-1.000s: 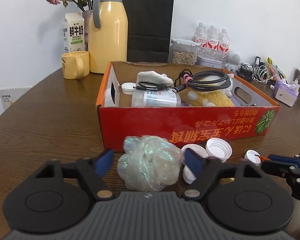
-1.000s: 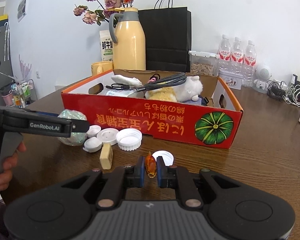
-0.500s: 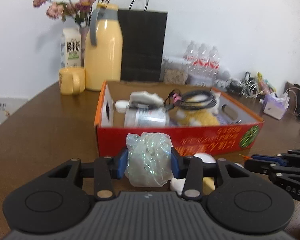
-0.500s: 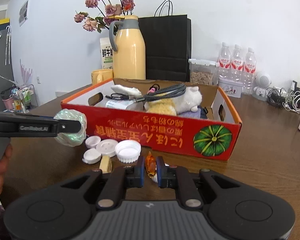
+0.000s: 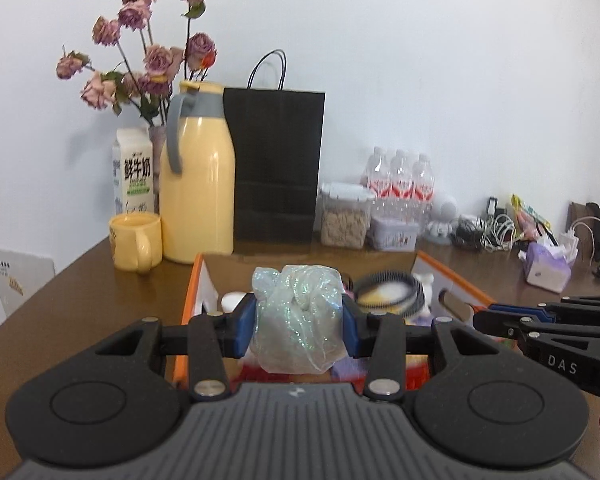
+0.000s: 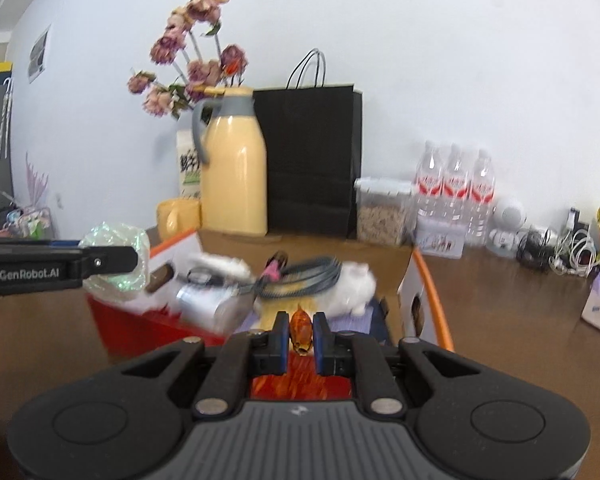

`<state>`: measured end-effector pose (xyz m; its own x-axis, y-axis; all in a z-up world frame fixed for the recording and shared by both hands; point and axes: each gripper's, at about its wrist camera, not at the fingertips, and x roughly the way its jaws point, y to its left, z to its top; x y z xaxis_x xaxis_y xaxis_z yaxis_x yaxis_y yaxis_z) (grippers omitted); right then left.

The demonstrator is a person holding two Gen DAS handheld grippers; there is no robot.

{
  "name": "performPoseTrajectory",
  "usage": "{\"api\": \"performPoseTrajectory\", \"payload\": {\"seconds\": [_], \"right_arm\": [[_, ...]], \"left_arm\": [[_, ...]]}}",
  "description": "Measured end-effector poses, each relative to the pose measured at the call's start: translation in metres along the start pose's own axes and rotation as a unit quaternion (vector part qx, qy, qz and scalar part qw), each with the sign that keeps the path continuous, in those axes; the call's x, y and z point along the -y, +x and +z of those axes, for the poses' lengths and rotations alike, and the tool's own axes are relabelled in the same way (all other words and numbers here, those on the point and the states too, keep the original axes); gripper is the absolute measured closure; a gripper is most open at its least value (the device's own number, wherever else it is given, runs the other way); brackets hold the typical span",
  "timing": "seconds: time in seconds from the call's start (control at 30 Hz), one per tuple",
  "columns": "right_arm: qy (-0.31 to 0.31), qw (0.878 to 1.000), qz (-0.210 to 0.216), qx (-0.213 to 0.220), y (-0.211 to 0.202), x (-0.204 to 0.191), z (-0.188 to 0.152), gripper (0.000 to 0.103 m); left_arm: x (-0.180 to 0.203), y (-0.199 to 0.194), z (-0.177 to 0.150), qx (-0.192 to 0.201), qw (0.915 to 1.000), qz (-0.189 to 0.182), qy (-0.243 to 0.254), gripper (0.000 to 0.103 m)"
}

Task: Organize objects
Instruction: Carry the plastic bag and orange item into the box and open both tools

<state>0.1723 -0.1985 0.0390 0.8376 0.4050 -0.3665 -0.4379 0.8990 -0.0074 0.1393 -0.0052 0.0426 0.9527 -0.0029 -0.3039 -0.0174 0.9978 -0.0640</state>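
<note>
Left gripper half-closed on crinkly bag, right gripper pinched on tiny orange candy, both above box; risk: slippery film or candy sliding free outside box

A yellow thermos jug stands on the tabletop, dried roses behind, a yellow mug left, a black paper bag right.

Home: table, thermos, flowers
</note>
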Motion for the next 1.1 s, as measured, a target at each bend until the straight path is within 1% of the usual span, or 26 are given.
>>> {"api": "performPoseTrajectory", "payload": {"seconds": [0.13, 0.23, 0.3, 0.47, 0.53, 0.7, 0.8, 0.83, 0.87, 0.9, 0.93, 0.97, 1.0, 1.03, 1.07, 1.1], "right_arm": [[0.004, 1.000, -0.013, 0.018, 0.019, 0.010, 0.018, 0.092], [0.008, 0.999, -0.025, 0.028, 0.036, 0.017, 0.026, 0.092], [0.015, 0.999, -0.036, 0.029, 0.046, 0.023, 0.026, 0.092], [0.034, 0.998, -0.050, 0.006, 0.064, 0.039, 0.009, 0.092], [0.038, 0.998, -0.046, 0.000, 0.066, 0.041, 0.007, 0.092], [0.029, 0.999, -0.040, 0.003, 0.065, 0.038, 0.002, 0.092], [0.027, 0.999, -0.039, -0.001, 0.065, 0.036, 0.001, 0.092], [0.027, 0.999, -0.039, -0.002, 0.065, 0.035, 0.001, 0.092], [0.027, 0.999, -0.040, -0.002, 0.065, 0.035, 0.001, 0.091], [0.028, 0.999, -0.042, -0.002, 0.065, 0.035, 0.001, 0.090], [0.029, 0.999, -0.046, 0.000, 0.065, 0.034, 0.000, 0.088], [0.030, 0.998, -0.048, 0.000, 0.065, 0.035, 0.000, 0.079], [0.032, 0.998, -0.049, 0.002, 0.064, 0.035, 0.000, 0.066], [0.034, 0.998, -0.051, 0.005, 0.063, 0.036, 0.000, 0.058], [0.035, 0.998, -0.054, 0.007, 0.062, 0.036, 0.000, 0.042], [0.035, 0.998, -0.058, 0.010, 0.062, 0.036, 0.001, 0.029]], "left_arm": [[0.009, 0.020, 0.013, 0.022, 0.9997, 0.004, 0.007, 0.059], [0.011, 0.040, 0.019, 0.038, 0.9990, 0.022, 0.004, 0.059], [0.010, 0.052, 0.017, 0.034, 0.9988, 0.035, 0.005, 0.059], [0.005, 0.073, 0.000, -0.005, 0.9992, 0.035, 0.017, 0.059], [0.003, 0.073, -0.001, -0.007, 0.9993, 0.033, 0.015, 0.059], [0.004, 0.072, -0.002, -0.006, 0.9991, 0.039, 0.018, 0.059], [0.005, 0.071, -0.003, -0.004, 0.9988, 0.044, 0.019, 0.055], [0.005, 0.070, -0.003, -0.001, 0.9987, 0.046, 0.020, 0.048], [0.006, 0.069, -0.003, 0.002, 0.9986, 0.048, 0.022, 0.039], [0.006, 0.067, -0.003, 0.005, 0.9985, 0.050, 0.023, 0.035], [0.006, 0.065, -0.003, 0.010, 0.9983, 0.051, 0.024, 0.029], [0.006, 0.064, -0.003, 0.015, 0.9982, 0.052, 0.025, 0.021], [0.006, 0.063, -0.002, 0.019, 0.9981, 0.054, 0.024, 0.016], [0.006, 0.061, -0.002, 0.024, 0.9977, 0.059, 0.024, 0.005], [0.005, 0.060, -0.002, 0.030, 0.9973, 0.063, 0.023, 0.000], [0.006, 0.059, -0.002, 0.038, 0.9967, 0.069, 0.022, 0.000]]}}
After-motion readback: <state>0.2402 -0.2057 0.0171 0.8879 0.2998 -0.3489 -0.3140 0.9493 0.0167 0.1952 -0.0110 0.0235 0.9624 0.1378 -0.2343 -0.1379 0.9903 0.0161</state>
